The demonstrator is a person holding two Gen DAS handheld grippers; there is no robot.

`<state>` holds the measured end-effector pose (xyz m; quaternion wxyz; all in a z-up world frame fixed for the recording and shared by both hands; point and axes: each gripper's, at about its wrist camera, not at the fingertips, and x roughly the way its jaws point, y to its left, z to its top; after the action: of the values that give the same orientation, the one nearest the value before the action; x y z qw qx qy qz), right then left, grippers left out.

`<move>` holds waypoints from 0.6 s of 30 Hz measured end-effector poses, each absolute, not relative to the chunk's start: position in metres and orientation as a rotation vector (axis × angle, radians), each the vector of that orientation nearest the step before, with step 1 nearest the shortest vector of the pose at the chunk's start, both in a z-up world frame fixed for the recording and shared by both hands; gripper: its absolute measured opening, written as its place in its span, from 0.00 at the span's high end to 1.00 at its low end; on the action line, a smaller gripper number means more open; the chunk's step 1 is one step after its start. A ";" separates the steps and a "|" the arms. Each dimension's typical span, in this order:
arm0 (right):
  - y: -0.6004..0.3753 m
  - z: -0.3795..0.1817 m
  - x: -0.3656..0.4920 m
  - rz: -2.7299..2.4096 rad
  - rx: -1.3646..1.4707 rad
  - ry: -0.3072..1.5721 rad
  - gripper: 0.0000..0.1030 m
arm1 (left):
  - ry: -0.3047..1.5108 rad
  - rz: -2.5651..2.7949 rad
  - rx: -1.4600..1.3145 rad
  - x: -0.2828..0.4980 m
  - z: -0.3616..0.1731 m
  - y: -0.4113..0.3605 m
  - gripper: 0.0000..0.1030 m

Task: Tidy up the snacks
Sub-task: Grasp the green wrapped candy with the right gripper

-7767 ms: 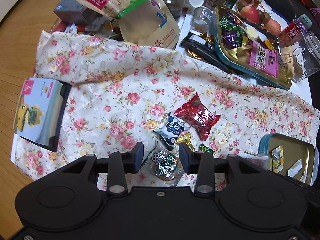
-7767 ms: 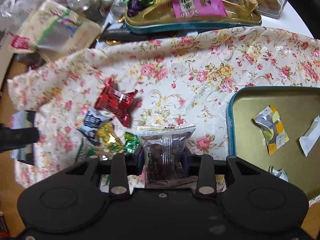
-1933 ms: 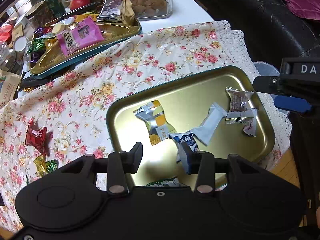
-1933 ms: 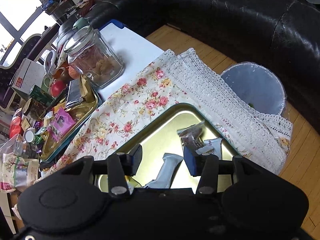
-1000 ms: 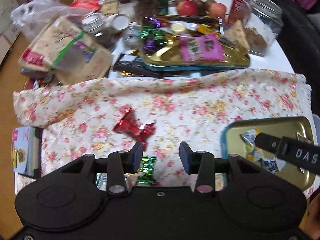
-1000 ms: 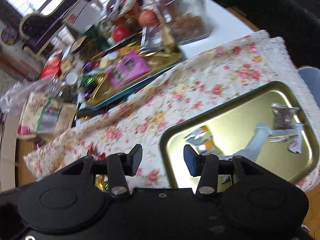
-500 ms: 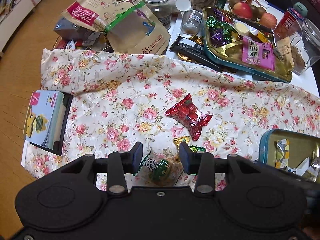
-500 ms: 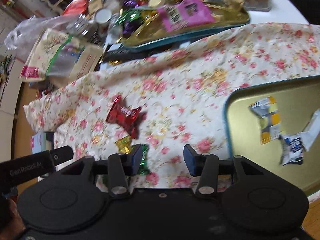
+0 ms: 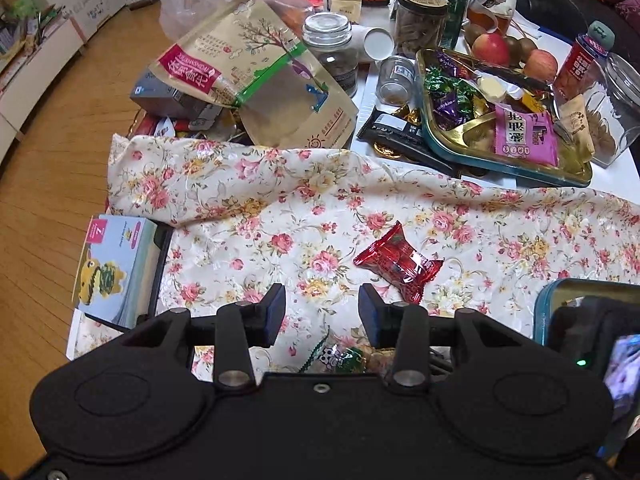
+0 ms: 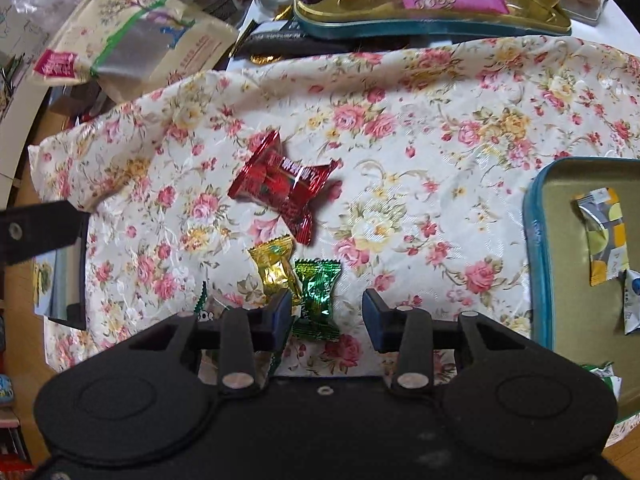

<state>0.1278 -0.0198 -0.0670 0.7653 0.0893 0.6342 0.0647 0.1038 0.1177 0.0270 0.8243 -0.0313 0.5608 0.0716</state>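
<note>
On the floral cloth [image 10: 400, 128] lie a red candy [image 10: 282, 184], a gold candy [image 10: 276, 266] and a green candy [image 10: 318, 292]. My right gripper [image 10: 326, 314] points down over the green candy. Its jaws are closing with the candy between them, close to the left pad, while the right pad stands clear of it. A gold tray with a teal rim [image 10: 534, 240] at the right holds several wrapped snacks [image 10: 604, 236]. My left gripper [image 9: 322, 314] hovers open over bare cloth, with the red candy [image 9: 398, 262] just beyond its right finger and a green-and-white snack [image 9: 340, 358] under it.
At the back stand a big tray of sweets [image 9: 500, 160], a brown paper pouch [image 9: 256, 80], glass jars [image 9: 332, 48] and apples [image 9: 492, 48]. A blue boxed item [image 9: 116, 268] lies at the cloth's left edge, above the wooden floor. The right gripper's body [image 9: 592, 336] covers part of the tray.
Both grippers left the gold tray and came over the cloth to the left. The right one sank towards the green candy and its jaws narrowed. The left gripper's jaws kept the same gap.
</note>
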 end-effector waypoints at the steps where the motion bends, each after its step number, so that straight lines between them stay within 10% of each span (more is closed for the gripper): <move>1: -0.018 -0.069 0.128 0.139 0.193 1.376 0.59 | 1.198 0.152 -0.077 0.105 0.026 0.119 0.51; 18: -0.007 -0.087 0.118 0.113 0.040 1.376 0.80 | 1.185 0.148 -0.117 0.097 0.036 0.121 0.52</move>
<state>0.1184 -0.0069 -0.0870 0.7710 0.0186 0.6344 0.0519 0.0971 0.1206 0.0364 0.8254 -0.0549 0.5575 0.0697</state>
